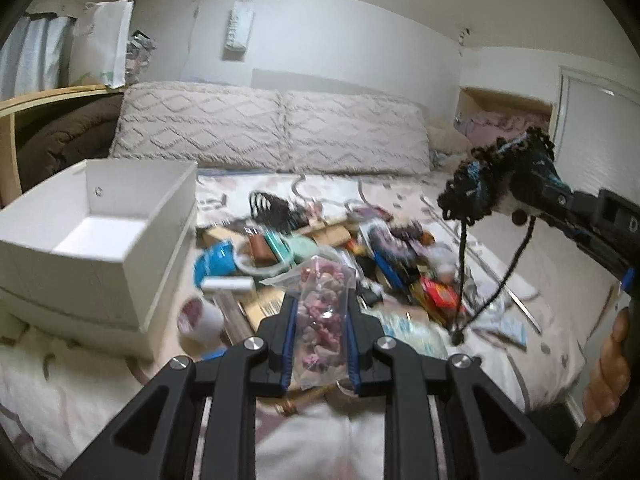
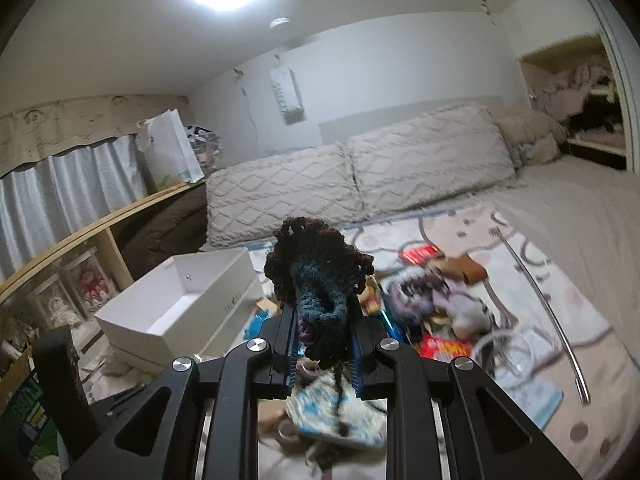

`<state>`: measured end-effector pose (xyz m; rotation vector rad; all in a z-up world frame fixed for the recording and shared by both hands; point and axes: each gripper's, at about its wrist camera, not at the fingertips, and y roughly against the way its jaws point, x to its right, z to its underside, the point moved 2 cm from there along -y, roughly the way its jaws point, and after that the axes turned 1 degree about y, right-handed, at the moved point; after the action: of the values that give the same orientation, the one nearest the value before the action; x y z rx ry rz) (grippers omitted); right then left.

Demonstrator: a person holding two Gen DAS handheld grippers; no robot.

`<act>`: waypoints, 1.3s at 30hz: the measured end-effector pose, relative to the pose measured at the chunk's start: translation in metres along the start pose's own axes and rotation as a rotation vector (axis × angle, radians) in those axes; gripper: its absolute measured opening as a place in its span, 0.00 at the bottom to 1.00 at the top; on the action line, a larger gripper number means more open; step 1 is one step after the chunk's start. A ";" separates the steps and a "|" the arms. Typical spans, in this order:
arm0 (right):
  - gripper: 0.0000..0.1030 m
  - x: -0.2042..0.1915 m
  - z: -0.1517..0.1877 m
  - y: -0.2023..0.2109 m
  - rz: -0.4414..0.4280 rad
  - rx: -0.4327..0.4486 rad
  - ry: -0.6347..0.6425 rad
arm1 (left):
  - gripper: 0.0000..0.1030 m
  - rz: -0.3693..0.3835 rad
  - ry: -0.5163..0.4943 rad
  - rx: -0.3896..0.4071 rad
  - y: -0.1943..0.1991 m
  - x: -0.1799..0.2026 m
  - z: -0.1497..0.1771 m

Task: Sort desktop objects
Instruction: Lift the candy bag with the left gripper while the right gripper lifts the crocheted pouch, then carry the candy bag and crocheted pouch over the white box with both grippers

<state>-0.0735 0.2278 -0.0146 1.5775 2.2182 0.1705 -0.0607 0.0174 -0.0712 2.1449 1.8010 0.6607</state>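
I have my left gripper point(image 1: 319, 334) closed on a clear plastic zip bag of small pink and purple trinkets point(image 1: 325, 312), pinched low on its sides so the loose contents hang upright between the pads instead of spilling; the bag's top stands up ahead of the fingertips. My right gripper point(image 2: 320, 344) is clamped on a soft crocheted piece in dark brown and teal yarn point(image 2: 318, 280), gripped at its narrow base so the ruffled head bulges out past the fingertips. In the left wrist view its long dark cords point(image 1: 464, 280) dangle well below the jaws, ending just over the clutter, which I judge could snag

Below and ahead of both grippers lies the jumbled heap of small objects point(image 1: 340, 248) on the pale patterned bedspread point(image 1: 540, 280). Ahead and to the left of each gripper the open white rectangular box point(image 1: 96, 216) sits empty, its mouth facing up; that looks like the place meant for sorted things, so I hold both items lifted clear of the heap, ready to carry leftward
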 end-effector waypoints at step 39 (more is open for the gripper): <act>0.21 -0.051 -0.104 -0.093 -0.044 0.021 0.157 | 0.20 -0.133 0.043 0.281 -0.008 -0.069 -0.168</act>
<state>-0.1824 0.1617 0.0621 1.5729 2.3787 0.2675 -0.1602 -0.0637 0.0581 2.1676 2.1487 0.4483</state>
